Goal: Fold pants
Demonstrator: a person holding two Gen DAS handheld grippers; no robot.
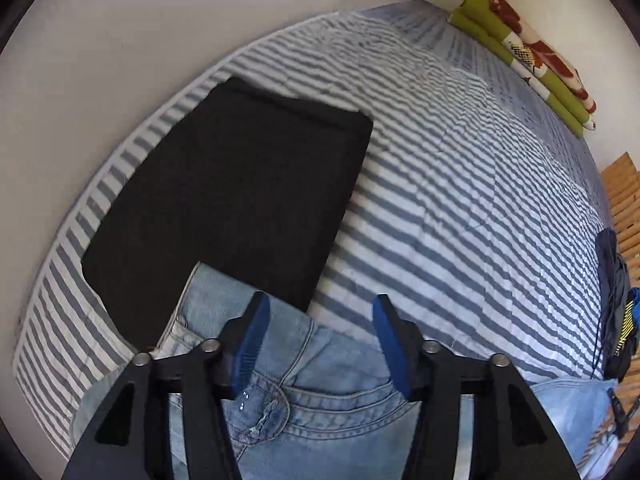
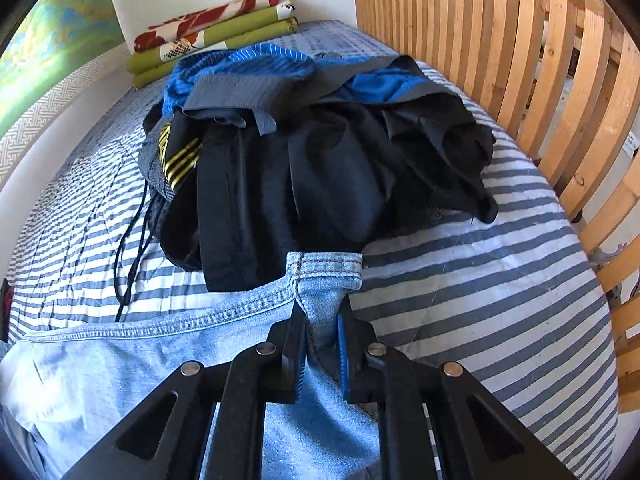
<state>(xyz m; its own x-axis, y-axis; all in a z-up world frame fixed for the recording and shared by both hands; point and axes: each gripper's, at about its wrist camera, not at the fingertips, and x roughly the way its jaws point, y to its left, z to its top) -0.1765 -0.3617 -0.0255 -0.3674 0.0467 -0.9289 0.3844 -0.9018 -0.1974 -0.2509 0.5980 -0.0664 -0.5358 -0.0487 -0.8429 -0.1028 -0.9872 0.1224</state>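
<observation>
Much of the jeans is hidden: in the left wrist view the gripper frame covers the lower part of the waist, and a flat black cloth lies over the denim's far edge. How the legs lie cannot be made out in either view. In the right wrist view the hem shows clearly, but the leg below it runs out of frame under the gripper body. A dark heap of clothes overlaps the denim just behind the hem, and how many garments it holds cannot be counted; blue, grey and black fabric with yellow stripes are tangled together, and a black cord trails out at its left.

The left gripper hovers over the waist with its two blue-padded fingers spread wide, holding nothing; whether the pads touch the denim is unclear. The right gripper has its fingers drawn close together, pinching a fold of denim just below the hem.

One pair of jeans lies on the striped bed. One folded green and floral blanket sits at the bed's far end. One slatted wooden rail stands along the right side.
</observation>
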